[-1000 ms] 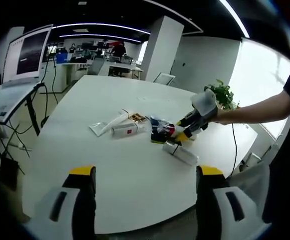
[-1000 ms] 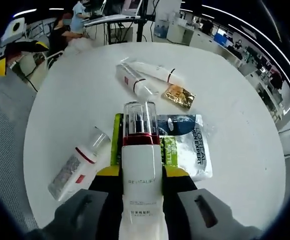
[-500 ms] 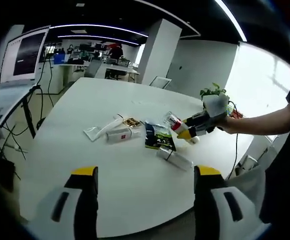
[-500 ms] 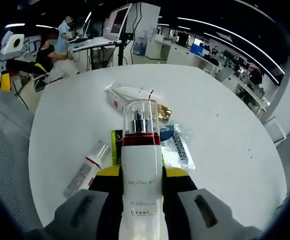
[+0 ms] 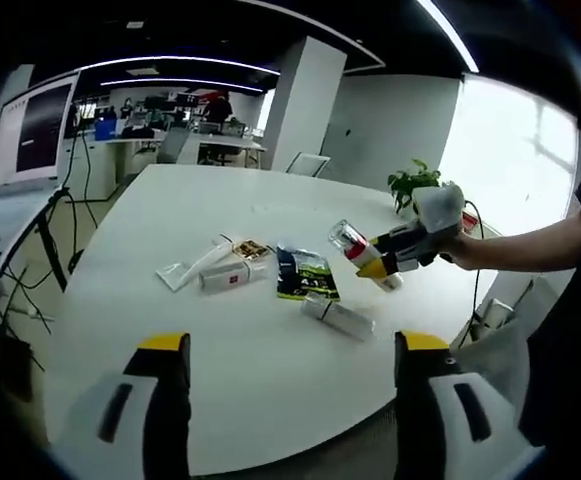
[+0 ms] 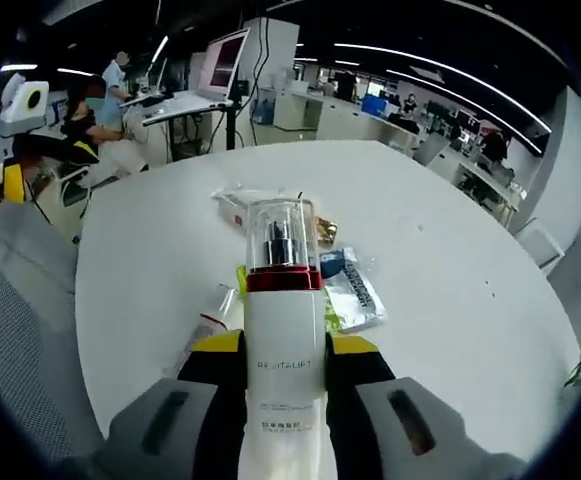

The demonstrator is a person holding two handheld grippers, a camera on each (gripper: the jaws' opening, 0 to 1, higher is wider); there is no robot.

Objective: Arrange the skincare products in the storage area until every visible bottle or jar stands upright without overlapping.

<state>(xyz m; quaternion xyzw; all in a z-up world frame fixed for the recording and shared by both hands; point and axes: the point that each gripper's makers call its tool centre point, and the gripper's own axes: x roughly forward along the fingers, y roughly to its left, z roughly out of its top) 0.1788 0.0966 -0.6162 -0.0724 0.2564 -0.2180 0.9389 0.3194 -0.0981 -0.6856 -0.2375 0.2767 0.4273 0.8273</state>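
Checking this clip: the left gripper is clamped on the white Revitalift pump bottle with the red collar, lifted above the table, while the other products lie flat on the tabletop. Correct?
Not quite: the right gripper holds the Revitalift pump bottle, as the right gripper view shows. The left gripper is open and empty in the left gripper view. The rest holds: the bottle is off the white table, and the other products lie flat.

We see the bottle [image 6: 283, 350] run off the bottom edge, hiding part of the sachet [image 6: 355, 295]; small print there is unreadable.

The white pump bottle [image 6: 283, 330] with a red band and clear cap is lifted above the table [image 6: 450, 300], near the flat green packet [image 5: 305, 274] and a lying bottle [image 5: 335, 315].
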